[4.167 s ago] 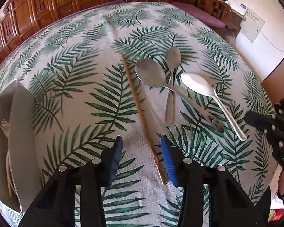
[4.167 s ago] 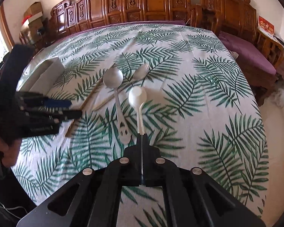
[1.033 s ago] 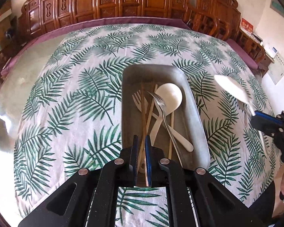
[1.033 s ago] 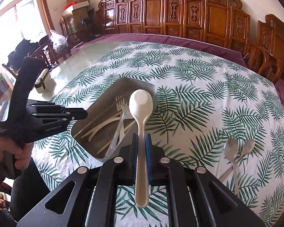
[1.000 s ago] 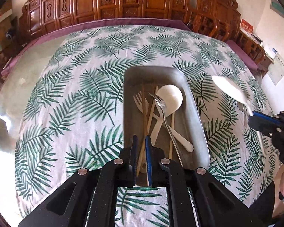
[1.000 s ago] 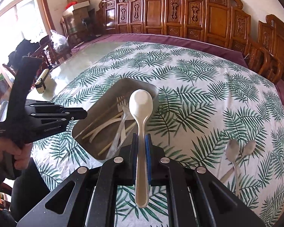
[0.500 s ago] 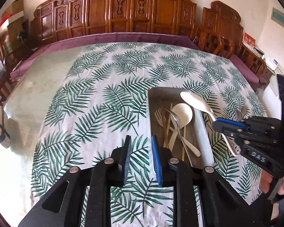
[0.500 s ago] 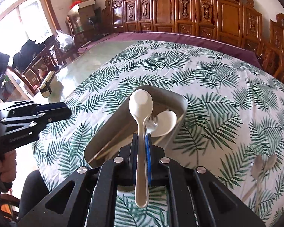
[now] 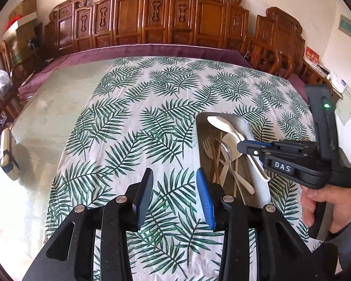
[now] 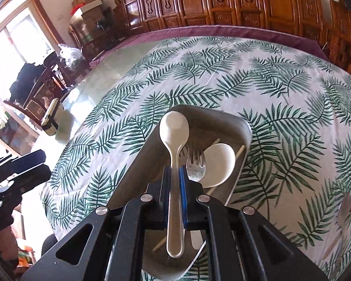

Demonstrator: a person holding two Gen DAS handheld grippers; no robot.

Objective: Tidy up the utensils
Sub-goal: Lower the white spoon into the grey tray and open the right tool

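One white spoon clamped in R gripper jaws over tray; L gripper jaws apart.

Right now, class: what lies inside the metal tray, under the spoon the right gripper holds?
Inside the metal tray lie a white spoon, a metal fork, a pale fork and wooden chopsticks. The right gripper and its held spoon cover the near handles and part of the tray floor.

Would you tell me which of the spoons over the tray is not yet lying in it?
The metal spoon clamped in the right gripper; the white plastic spoon already lies in the metal tray beside a fork.
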